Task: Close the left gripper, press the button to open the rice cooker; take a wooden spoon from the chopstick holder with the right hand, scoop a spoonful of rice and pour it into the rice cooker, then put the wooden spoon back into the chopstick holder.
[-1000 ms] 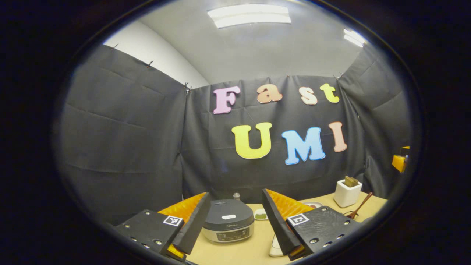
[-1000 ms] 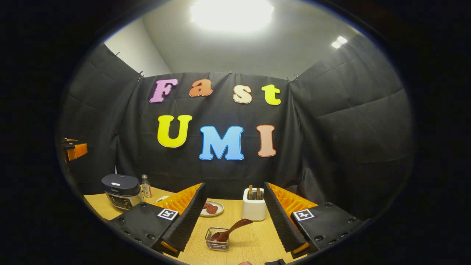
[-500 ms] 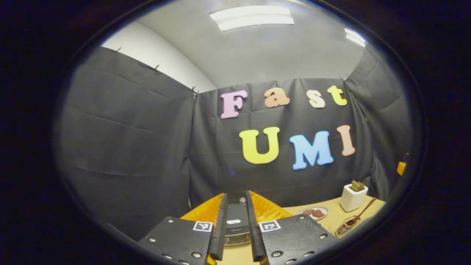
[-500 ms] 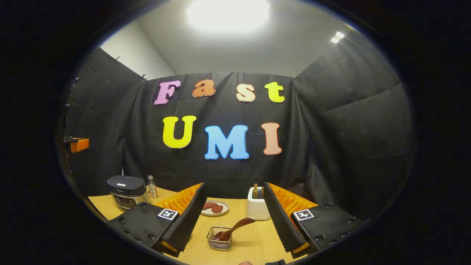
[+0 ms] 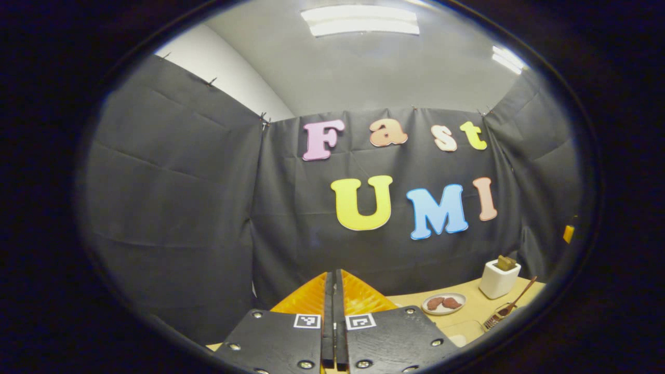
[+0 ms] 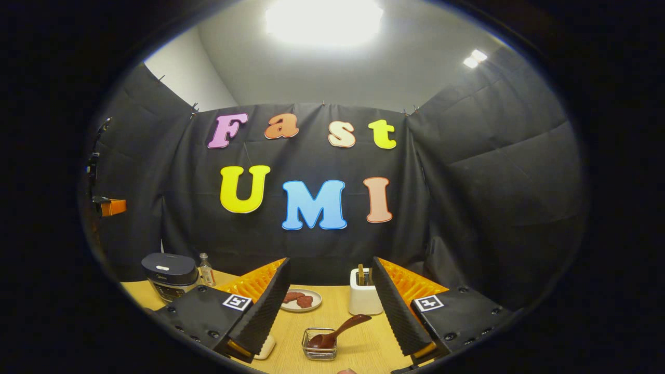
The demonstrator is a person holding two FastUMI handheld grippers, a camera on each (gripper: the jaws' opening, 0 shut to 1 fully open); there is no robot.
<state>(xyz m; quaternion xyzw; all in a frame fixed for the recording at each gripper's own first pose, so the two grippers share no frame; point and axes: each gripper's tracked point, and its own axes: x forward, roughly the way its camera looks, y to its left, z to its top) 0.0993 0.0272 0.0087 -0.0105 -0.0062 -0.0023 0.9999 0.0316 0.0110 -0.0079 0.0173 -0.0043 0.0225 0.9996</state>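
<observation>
Black cloth walls [image 6: 493, 171], grey ceiling [image 5: 395, 72], bright ceiling lights [image 6: 324, 18], wooden table [image 6: 358, 345]

My table [image 6: 358, 348] looked like pale matt wood; on it, a glossy wooden spoon [image 6: 337, 332] lay in a wire-mesh metal basket [image 6: 319, 351], beside a smooth white ceramic-looking holder [image 6: 363, 300].

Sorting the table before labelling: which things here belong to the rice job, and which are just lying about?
For the job: rice cooker, lid shut; wooden spoon in the wire holder; left gripper, shut; right gripper, open.
Lying about: plate; white holder; small bottle.
</observation>
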